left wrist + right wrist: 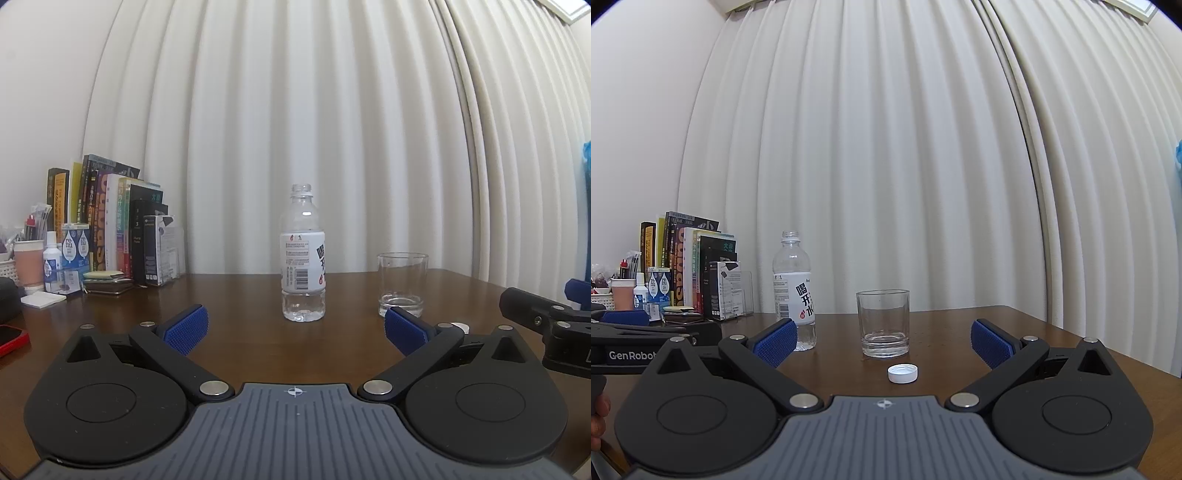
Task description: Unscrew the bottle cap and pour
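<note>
A clear plastic bottle [303,258] with a white label stands upright and uncapped on the brown table [229,295]; a little water sits at its bottom. It also shows in the right wrist view [793,291]. A clear glass [401,284] stands to its right with a thin layer of water; it shows in the right wrist view too [883,323]. The white cap [903,373] lies on the table in front of the glass. My left gripper [293,328] is open and empty, short of the bottle. My right gripper [884,341] is open and empty, short of the cap and glass.
Books [110,218], small boxes [162,249], a paper cup [28,264] and bottles stand at the table's back left. A red phone [11,338] lies at the left edge. A white curtain [295,110] hangs behind. The right gripper's body [554,325] shows at the right.
</note>
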Motion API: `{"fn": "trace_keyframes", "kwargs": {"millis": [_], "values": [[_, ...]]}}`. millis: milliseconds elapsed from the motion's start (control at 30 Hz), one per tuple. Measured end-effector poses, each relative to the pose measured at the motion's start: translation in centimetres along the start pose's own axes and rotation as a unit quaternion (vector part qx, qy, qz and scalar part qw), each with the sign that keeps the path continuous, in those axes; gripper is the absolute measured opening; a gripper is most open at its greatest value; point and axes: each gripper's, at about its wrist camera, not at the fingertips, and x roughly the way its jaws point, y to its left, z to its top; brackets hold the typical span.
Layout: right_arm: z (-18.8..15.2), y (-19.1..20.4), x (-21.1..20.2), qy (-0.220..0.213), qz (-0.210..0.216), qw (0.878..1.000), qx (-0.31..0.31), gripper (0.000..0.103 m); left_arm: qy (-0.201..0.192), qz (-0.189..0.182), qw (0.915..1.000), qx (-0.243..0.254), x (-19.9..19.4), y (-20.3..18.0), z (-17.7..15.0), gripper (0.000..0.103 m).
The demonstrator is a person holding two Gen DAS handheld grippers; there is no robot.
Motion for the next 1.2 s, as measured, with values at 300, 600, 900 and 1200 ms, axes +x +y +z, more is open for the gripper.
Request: {"fn": "trace_keyframes", "kwargs": {"millis": [300,600,900,1200], "values": [[-0.03,-0.10,-0.03,-0.002,0.004,1.000,0.001,0.103,0.003,0.000,1.0000,-0.002,0.07,0.09,0.02,0.103],[-0.04,-0.20,0.07,-0.003,0.007,1.000,0.000,0.103,0.002,0.001,1.0000,-0.002,0.01,0.03,-0.03,0.103],[-0.03,-0.35,0.09,-0.004,0.008,1.000,-0.001,0.103,0.008,0.004,1.0000,0.000,0.13,-0.03,0.08,0.103],[-0.11,-0.44,0.23,-0.006,0.010,1.000,-0.002,0.103,0.002,0.006,1.0000,0.007,-0.04,-0.28,-0.10,0.103]]}}
